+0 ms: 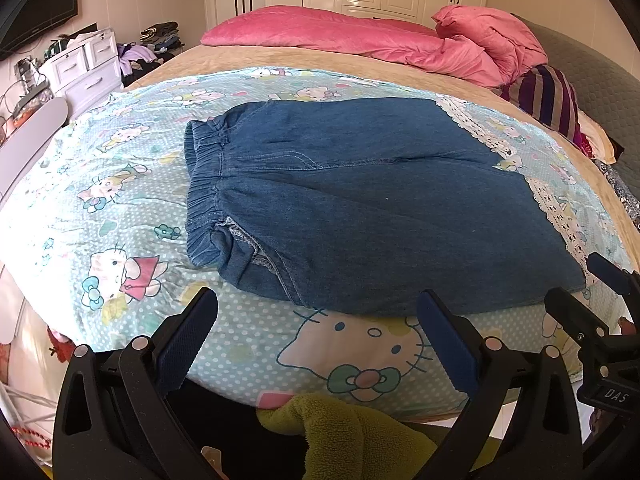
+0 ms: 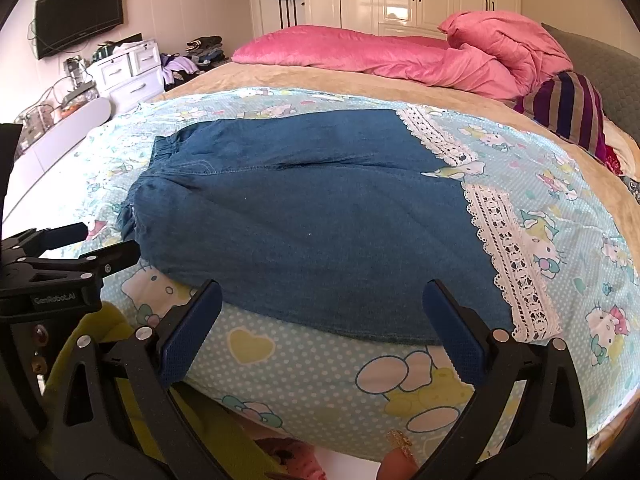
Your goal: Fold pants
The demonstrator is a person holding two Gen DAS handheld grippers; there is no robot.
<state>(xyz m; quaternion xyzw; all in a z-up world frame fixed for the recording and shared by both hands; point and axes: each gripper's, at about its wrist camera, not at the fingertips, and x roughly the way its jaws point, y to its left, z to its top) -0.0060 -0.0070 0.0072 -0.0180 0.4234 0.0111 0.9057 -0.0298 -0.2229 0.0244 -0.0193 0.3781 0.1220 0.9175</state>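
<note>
Left gripper (image 1: pixel 316 336) and right gripper (image 2: pixel 322 330) hovered with fingers apart, empty, at the bed's 6 o'clock edge. Pants (image 1: pixel 360 200) lay flat on the cartoon sheet (image 1: pixel 120 200), waistband (image 1: pixel 204 188) toward 9 o'clock. Risk: pinching the sheet along with the denim, or uneven lifts skewing the fold.

Both claws (image 1: pixel 318 304) (image 2: pixel 322 294) — agape, empty

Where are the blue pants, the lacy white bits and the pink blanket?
pants (image 1: pixel 360 208), left wrist view, middle of denim.
lace trim (image 2: pixel 508 256), right wrist view, near leg's hem.
pink blanket (image 2: pixel 400 54), right wrist view, flat middle.
</note>
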